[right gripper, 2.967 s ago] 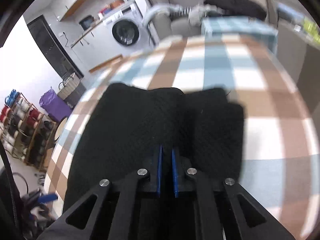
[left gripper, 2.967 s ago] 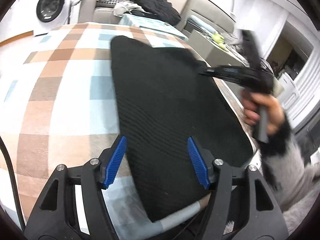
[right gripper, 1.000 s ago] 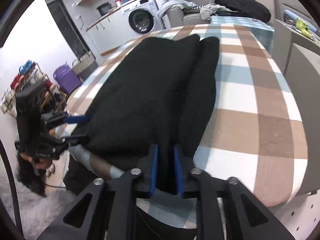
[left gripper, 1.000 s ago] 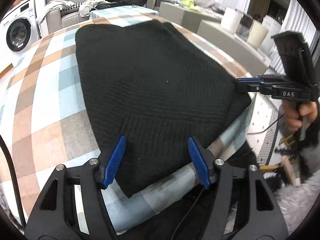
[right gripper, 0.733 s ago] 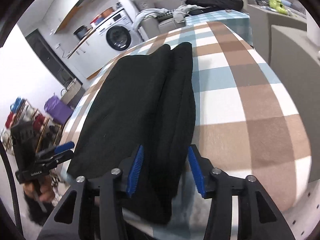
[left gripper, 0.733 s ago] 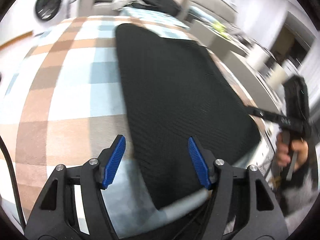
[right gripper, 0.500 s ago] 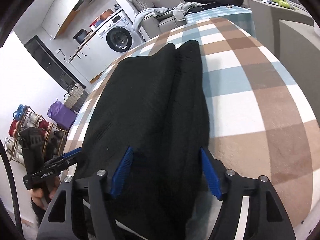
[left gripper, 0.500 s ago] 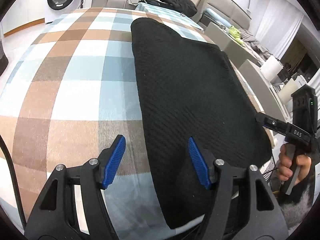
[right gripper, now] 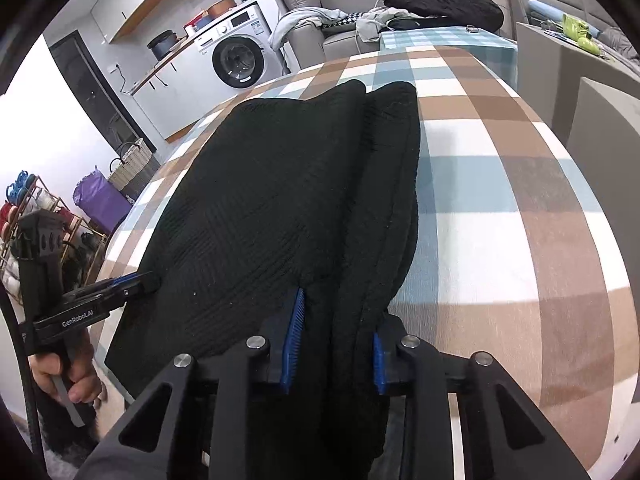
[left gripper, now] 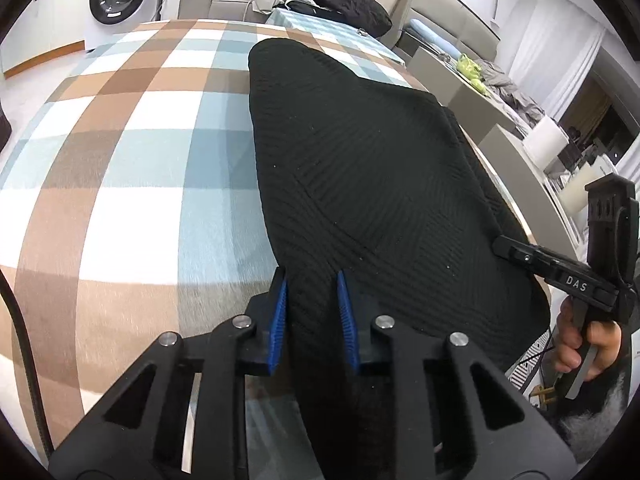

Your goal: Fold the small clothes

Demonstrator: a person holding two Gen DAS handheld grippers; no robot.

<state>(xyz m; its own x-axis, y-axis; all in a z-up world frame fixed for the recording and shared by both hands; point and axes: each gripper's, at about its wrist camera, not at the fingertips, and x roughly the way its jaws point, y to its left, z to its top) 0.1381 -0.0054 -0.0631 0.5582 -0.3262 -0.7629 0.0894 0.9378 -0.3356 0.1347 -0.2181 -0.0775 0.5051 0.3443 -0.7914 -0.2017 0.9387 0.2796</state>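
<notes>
A black ribbed knit garment (left gripper: 360, 168) lies folded on the checked tablecloth (left gripper: 120, 152), its near edge hanging over the table's front. My left gripper (left gripper: 311, 312) is closing around the garment's near left corner, its blue pads narrow on the cloth. My right gripper (right gripper: 334, 344) straddles the thick folded layers at the near right corner of the garment (right gripper: 280, 200), jaws partly closed around them. Each gripper shows in the other's view: the right one (left gripper: 516, 254) at the garment's right edge, the left one (right gripper: 136, 282) at its left edge.
The tablecloth (right gripper: 500, 200) is checked brown, blue and white. A washing machine (right gripper: 238, 60), a sofa with a heap of clothes (right gripper: 440, 0) and a purple bag (right gripper: 100, 204) by a shelf stand beyond the table. A grey cabinet (left gripper: 472, 88) stands right.
Both grippers were wide open half a second ago; now both have narrowed around the garment's near corners. The right had let go of the fold just before that.
</notes>
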